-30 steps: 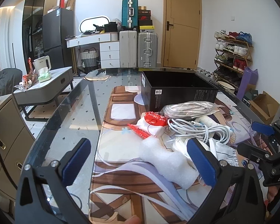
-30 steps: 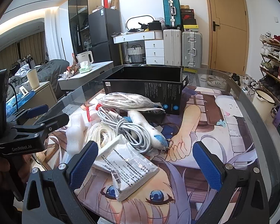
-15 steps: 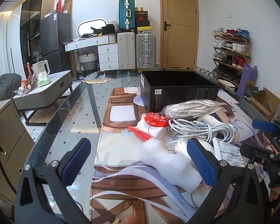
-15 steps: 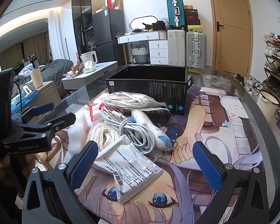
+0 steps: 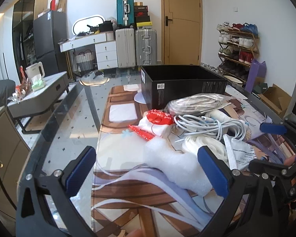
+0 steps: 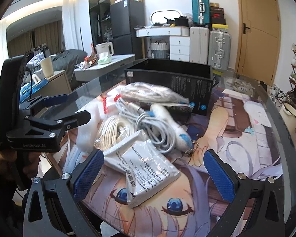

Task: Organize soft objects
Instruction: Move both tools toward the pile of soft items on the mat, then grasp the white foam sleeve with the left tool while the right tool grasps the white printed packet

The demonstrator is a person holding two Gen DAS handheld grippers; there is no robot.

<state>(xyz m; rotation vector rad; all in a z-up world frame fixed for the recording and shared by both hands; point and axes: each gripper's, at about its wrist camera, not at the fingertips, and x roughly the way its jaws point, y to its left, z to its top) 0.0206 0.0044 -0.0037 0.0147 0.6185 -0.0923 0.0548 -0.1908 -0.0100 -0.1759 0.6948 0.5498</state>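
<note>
A pile of soft items lies on a printed mat before an open black box [image 5: 183, 85] [image 6: 167, 81]. It holds a white foam piece [image 5: 175, 164], a red and white packet [image 5: 155, 126], a coiled white cable [image 5: 207, 126] [image 6: 154, 126], a bagged cord bundle [image 5: 197, 102] [image 6: 152, 92], a white rope coil [image 6: 114, 132] and a white printed pouch [image 6: 148, 169]. My left gripper [image 5: 148, 171] is open, its jaws either side of the foam. My right gripper [image 6: 154, 173] is open around the pouch, just above it.
The glass table's edge [image 5: 55, 116] runs along the left. In the right wrist view the left gripper body [image 6: 39, 130] stands at the left of the pile. Suitcases [image 5: 136, 47], a door and a shoe rack [image 5: 236, 45] stand behind.
Both grippers have moved forward and lower toward the pile. The foam now sits between the left jaws and the pouch between the right jaws. Both stay open.
</note>
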